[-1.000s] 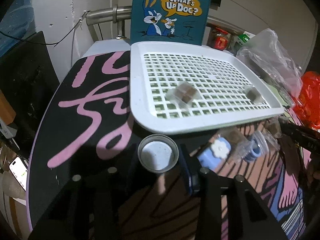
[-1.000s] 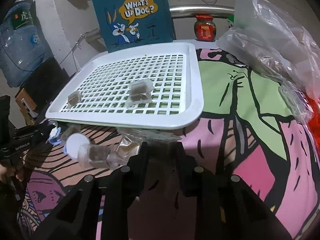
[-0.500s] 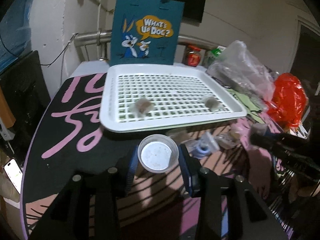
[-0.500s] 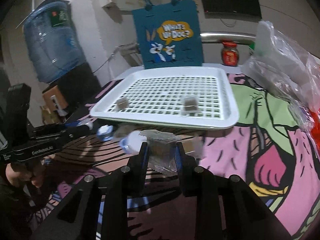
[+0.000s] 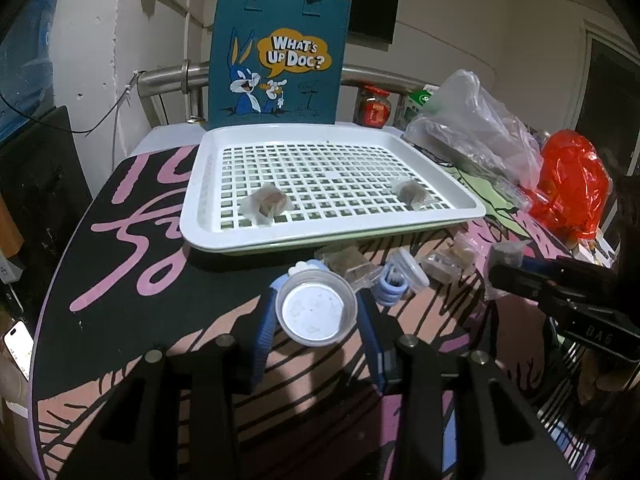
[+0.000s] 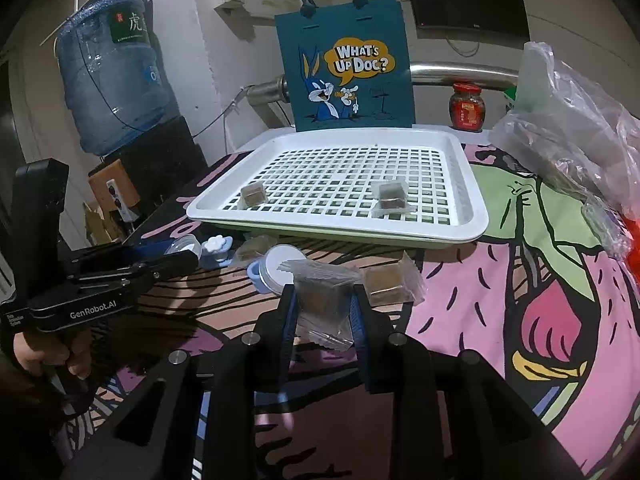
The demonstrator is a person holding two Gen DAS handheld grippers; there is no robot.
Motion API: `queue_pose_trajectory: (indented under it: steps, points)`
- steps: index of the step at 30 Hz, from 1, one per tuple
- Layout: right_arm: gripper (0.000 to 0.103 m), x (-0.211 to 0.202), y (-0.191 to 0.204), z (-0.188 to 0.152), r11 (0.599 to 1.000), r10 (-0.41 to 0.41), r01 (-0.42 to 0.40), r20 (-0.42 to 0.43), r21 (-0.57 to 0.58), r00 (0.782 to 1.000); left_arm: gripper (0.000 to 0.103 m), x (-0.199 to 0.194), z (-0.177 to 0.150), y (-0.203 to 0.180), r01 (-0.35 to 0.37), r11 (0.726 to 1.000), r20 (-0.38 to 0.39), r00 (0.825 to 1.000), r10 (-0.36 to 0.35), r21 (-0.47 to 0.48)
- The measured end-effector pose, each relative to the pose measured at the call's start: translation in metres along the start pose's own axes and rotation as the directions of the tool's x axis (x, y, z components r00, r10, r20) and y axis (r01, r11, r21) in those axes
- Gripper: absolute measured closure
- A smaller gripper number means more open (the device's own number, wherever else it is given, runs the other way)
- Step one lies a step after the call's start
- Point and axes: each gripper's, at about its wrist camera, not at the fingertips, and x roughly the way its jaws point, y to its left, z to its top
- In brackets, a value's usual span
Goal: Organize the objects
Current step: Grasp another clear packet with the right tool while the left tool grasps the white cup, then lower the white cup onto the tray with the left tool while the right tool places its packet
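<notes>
The left gripper point(image 5: 318, 312) has its fingers clamped on a small clear cup point(image 5: 318, 311); the right gripper point(image 6: 324, 308) pinches a wrapped brown cube point(image 6: 322, 302), its lower half hidden. Both are held above the bench point(image 6: 500, 300), near the white tray's point(image 6: 340, 226) front rim; two cubes lie inside the tray.

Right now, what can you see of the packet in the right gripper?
The packet is a clear, crinkly plastic wrapper with zigzag-cut edges around a brown block. The right gripper is shut on it, a blue-padded finger pressing each side. It sits tilted, held above the patterned tablecloth in front of the white tray. The left wrist view shows it beside the gripper's tip.
</notes>
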Motion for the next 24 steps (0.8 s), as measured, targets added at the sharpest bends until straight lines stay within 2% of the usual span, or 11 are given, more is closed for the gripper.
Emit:
queue_pose_trajectory:
  steps: [24]
  points:
    - [0.078, 0.0008, -0.0007, -0.0006, 1.0, 0.006, -0.006, 0.0, 0.001, 1.0, 0.064, -0.0003, -0.0014, -0.0021, 0.003, 1.0, -0.002, 1.0, -0.003, 0.007]
